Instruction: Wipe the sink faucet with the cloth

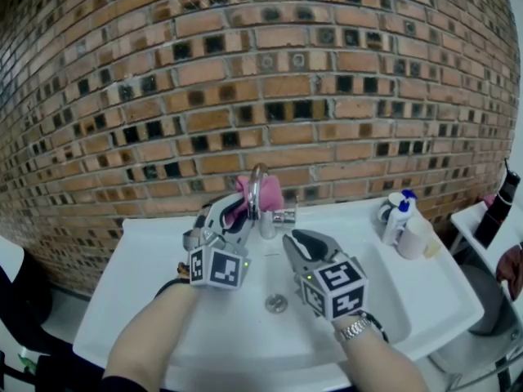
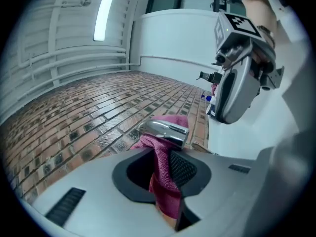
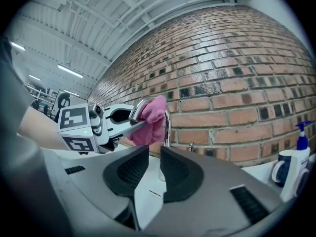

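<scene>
A chrome faucet [image 1: 258, 193] curves up from the back of the white sink [image 1: 155, 292]. A pink cloth [image 1: 270, 194] is draped over its spout. My left gripper [image 1: 239, 207] is raised to the spout from the left and is shut on the cloth. In the left gripper view the cloth [image 2: 164, 184] hangs between the pads, with the spout end [image 2: 167, 130] just beyond. My right gripper [image 1: 296, 240] hovers over the basin right of the faucet, shut and holding nothing. The right gripper view shows its jaws [image 3: 154, 158] nearly together, with the faucet [image 3: 167, 125] and the cloth [image 3: 152, 117] ahead.
The brick wall [image 1: 245, 80] rises right behind the faucet. A blue-topped pump bottle [image 1: 398, 217] and a white cup [image 1: 415, 238] stand on the sink's right rim. The drain [image 1: 276, 303] lies in the basin below the grippers. A dark bottle [image 1: 498, 207] stands on a surface at far right.
</scene>
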Tool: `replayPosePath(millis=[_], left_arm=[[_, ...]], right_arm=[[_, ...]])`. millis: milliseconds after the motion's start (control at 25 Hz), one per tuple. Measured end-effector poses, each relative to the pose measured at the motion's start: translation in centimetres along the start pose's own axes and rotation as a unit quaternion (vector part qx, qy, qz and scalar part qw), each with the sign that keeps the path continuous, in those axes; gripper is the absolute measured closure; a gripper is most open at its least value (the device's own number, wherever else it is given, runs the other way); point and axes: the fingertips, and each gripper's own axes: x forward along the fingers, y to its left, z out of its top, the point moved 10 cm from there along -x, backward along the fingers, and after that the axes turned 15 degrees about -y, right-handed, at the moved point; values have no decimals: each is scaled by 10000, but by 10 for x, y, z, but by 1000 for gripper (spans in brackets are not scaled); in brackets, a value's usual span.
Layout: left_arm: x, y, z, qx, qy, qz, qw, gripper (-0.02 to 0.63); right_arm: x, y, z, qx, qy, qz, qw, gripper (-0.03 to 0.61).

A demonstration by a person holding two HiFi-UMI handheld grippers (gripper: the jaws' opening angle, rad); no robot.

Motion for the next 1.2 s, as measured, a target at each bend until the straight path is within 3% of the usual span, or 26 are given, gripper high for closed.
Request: replayPosePath(millis=[160, 840, 1200], left_arm=[[8, 11, -3, -90, -27, 148, 9998, 546], [34, 17, -19, -111, 26, -46, 9999, 546], [41, 11, -30, -375, 120, -191, 9990, 547]], right_arm=[[0, 0, 0, -8, -21, 18, 10000, 492], [-1, 1, 6, 11, -73, 7, 10000, 492], [-1, -1, 4, 0, -44, -35, 10000, 492]])
